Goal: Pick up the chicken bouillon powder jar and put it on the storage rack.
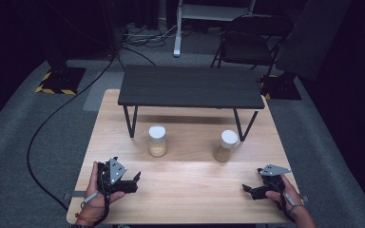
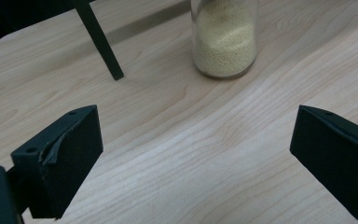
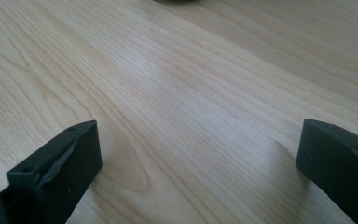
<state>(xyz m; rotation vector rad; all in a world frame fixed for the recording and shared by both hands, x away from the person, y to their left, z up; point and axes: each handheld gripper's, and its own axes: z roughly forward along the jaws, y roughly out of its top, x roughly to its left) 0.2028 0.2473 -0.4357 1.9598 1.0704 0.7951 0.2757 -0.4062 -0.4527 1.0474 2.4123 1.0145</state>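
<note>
A person rests the left gripper [image 1: 135, 181] and right gripper [image 1: 247, 189] on the near edge of a pale wooden table [image 1: 190, 190], both with jaws spread wide and holding nothing. Two white-lidded jars stand mid-table, well apart from the grippers: the left jar [image 1: 157, 140] of yellowish grains, the right jar [image 1: 225, 145] of what looks like tan powder. A black shelf [image 1: 190, 86] stands behind them.

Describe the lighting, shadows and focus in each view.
High view: the pale wooden table is brightly lit, surroundings dark, and the black raised shelf casts a shadow beneath. Left gripper view: the grain-filled glass jar looks slightly soft. Right gripper view: mild glare on the wood, jaws blurred.
</note>
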